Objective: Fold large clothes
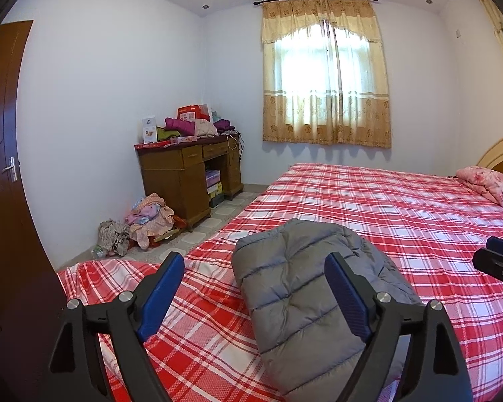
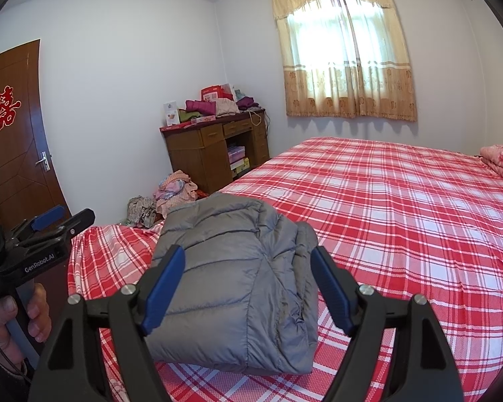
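My left tongs (image 1: 255,288) and right tongs (image 2: 248,288) hang spread wide above a grey quilted jacket (image 2: 231,288), gripping nothing. The jacket lies folded into a compact bundle near the foot corner of the bed (image 2: 402,207), on its red plaid sheet. A pink pillow (image 1: 489,184) rests at the far end; a wooden desk (image 1: 184,174) piled with clothes stands against the wall beside the curtained window (image 1: 325,77).

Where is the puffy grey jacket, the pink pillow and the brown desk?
grey jacket (image 2: 231,284): right wrist view, quilted top panel.
pink pillow (image 1: 489,184): left wrist view, its flowered top.
brown desk (image 1: 171,174): left wrist view, left cabinet front.
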